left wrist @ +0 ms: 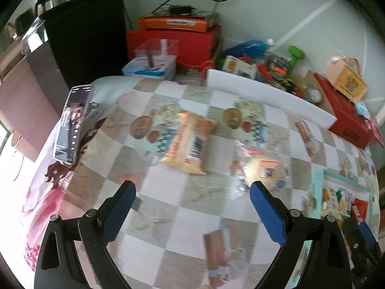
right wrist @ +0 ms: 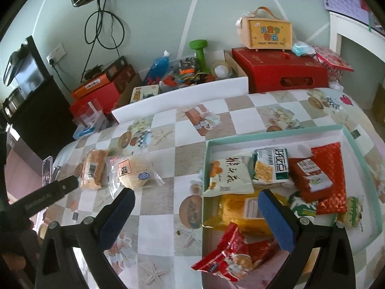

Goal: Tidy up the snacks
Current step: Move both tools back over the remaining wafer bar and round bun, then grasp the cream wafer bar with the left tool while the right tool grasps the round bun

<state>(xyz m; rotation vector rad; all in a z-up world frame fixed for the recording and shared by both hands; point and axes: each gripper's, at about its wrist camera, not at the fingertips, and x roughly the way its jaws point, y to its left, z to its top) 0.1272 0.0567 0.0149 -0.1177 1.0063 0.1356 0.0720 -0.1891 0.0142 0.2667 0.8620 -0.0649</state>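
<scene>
Two snacks lie loose on the checked tablecloth: an orange packet (left wrist: 190, 142) (right wrist: 93, 168) and a round bun in clear wrap (left wrist: 262, 171) (right wrist: 136, 171) to its right. My left gripper (left wrist: 192, 190) hovers just short of them, open and empty, its right finger in front of the bun. A teal tray (right wrist: 276, 134) (left wrist: 346, 177) holds several snack packets, with a red packet (right wrist: 226, 252) hanging over its near left rim. My right gripper (right wrist: 196, 197) stands open and empty above the tray's left edge and a yellow packet (right wrist: 240, 212).
A phone (left wrist: 72, 125) leans at the table's left edge. A white board (left wrist: 264, 96) runs along the back of the table. Behind it stand red boxes (right wrist: 279, 72), a green dumbbell (right wrist: 199, 53) and assorted clutter. A black cabinet (left wrist: 84, 36) stands at the back left.
</scene>
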